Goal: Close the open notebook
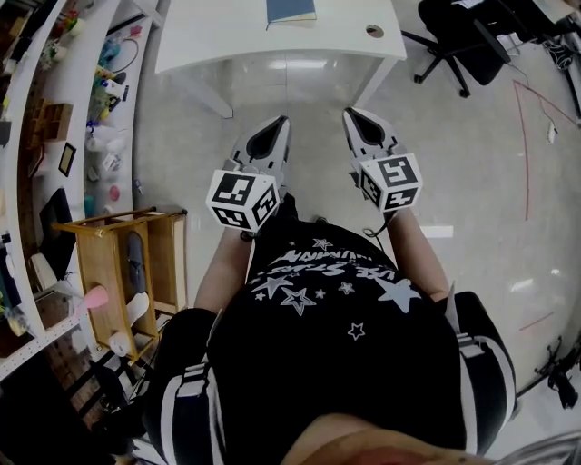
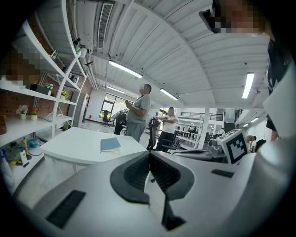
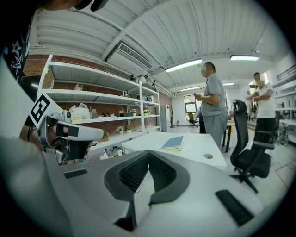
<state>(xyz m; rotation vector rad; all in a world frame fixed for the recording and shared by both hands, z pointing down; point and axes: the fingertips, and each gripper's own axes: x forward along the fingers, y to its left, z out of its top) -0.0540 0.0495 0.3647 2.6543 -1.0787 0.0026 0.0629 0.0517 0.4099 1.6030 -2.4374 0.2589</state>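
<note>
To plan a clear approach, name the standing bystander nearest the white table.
The person in the grey T-shirt, beside the white table; the white-shirted person stands farther off, behind the black office chair.

The head view looks steeply down; both gripper views face the far white table [image 2: 69, 141] and notebook [image 2: 110, 144], shared by all.

Floor [image 1: 300, 91] up to table [image 1: 209, 36] open. Its top free save notebook [image 1: 290, 11]. Shelves [image 1: 82, 91] + wood rack [image 1: 100, 263] crowd L side; chair [image 1: 454, 36] R of table.
</note>
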